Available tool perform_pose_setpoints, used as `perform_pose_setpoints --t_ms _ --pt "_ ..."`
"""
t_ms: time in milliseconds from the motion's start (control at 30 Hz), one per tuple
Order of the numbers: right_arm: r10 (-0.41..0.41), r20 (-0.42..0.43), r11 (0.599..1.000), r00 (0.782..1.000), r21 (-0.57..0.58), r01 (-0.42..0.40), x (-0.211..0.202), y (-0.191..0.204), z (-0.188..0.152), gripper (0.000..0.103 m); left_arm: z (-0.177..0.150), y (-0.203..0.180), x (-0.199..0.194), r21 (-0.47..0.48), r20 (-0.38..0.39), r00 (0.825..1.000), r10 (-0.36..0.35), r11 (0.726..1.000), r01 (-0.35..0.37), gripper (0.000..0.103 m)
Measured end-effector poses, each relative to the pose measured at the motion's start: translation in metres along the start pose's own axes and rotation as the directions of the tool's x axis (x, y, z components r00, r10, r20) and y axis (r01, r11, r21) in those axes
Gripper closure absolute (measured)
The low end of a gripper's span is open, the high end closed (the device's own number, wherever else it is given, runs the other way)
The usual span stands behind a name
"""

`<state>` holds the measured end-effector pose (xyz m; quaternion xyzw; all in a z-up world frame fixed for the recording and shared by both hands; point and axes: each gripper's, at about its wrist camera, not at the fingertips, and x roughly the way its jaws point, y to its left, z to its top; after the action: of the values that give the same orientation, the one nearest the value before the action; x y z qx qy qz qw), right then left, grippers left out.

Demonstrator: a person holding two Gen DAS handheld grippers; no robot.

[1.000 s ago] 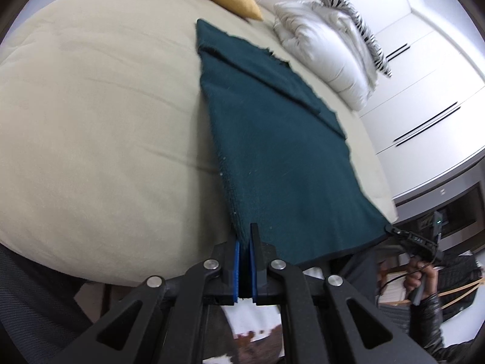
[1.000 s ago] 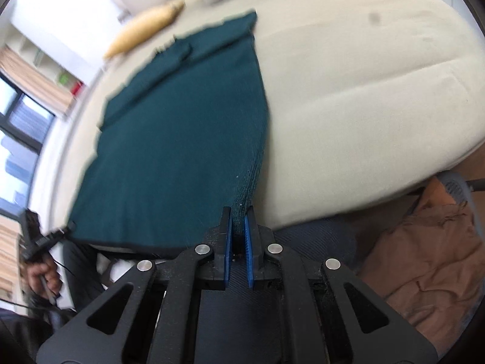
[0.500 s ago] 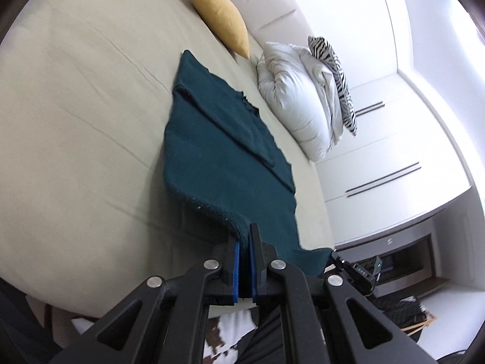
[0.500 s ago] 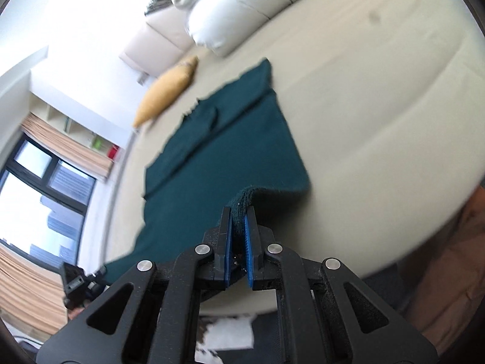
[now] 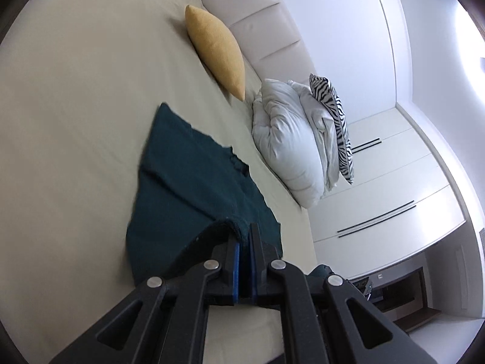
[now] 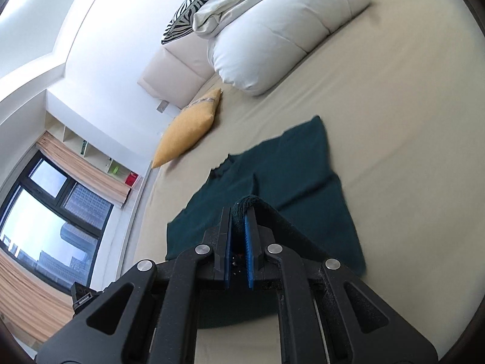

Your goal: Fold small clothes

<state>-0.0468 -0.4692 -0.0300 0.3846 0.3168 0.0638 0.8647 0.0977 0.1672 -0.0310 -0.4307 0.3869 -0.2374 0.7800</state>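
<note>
Change since a second ago: the near hem of the dark green garment [image 5: 194, 200] then hung stretched off the bed's edge; both corners have since been carried up and forward over the cloth, so the near half arches above the far half and more headboard and wall show in both views.
Left tongs [image 5: 245, 239]: closed tight on a bunched corner of the garment; blue pads almost touching.
Right tongs [image 6: 239, 215]: clamped on the other corner [image 6: 242, 206]; a thick roll of knit wedged between the blue pads.
Garment: spread on the bed [image 5: 75, 121], far part flat, a narrower folded strip across its far end — the lifted edge drapes from both tongs.
Around: a yellow cushion [image 5: 216, 51] just beyond the garment; a white duvet [image 5: 288, 145] bundled near it, with a zebra-striped pillow [image 5: 333, 115] leaning behind; padded headboard [image 5: 266, 30]; white wardrobe doors [image 5: 394, 194]; a window [image 6: 45, 212] with tan curtains.
In the way: nothing lies on the garment's flat part.
Textures: garment coarse, towel-like knit with a ragged far edge; bed sheet smooth beige; duvet puffy and creased.
</note>
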Motion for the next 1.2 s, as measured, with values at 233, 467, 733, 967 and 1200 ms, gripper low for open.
perform_pose_setpoints --t_ms 233,467,733,967,1200 --pt "-0.071 0.023 0.997 0.997 0.014 0.070 0.077 -0.007 0.060 0.097 0.056 0.005 0.058 0.005 0.003 1.000 0.027 1.000 -0.027 0.097" --pt "-0.135 0.004 0.990 0.991 0.038 0.135 0.155 -0.027 0.099 0.097 0.102 0.024 0.123 -0.009 -0.028 0.997 0.069 0.998 -0.069 0.097" --pt "-0.195 0.005 0.976 0.981 0.095 0.194 0.222 -0.060 0.129 0.096 0.139 0.062 0.180 -0.008 -0.042 0.977 0.209 0.978 -0.209 0.096" --pt "-0.245 -0.033 0.964 0.969 0.099 0.247 0.252 -0.086 0.129 0.047 0.130 0.074 0.176 -0.036 -0.059 0.972 0.227 0.973 -0.229 0.050" --pt "-0.285 0.036 0.958 0.958 -0.008 0.285 0.219 -0.059 0.123 0.038 0.111 0.020 0.134 0.126 0.084 0.957 0.278 0.950 -0.287 0.036"
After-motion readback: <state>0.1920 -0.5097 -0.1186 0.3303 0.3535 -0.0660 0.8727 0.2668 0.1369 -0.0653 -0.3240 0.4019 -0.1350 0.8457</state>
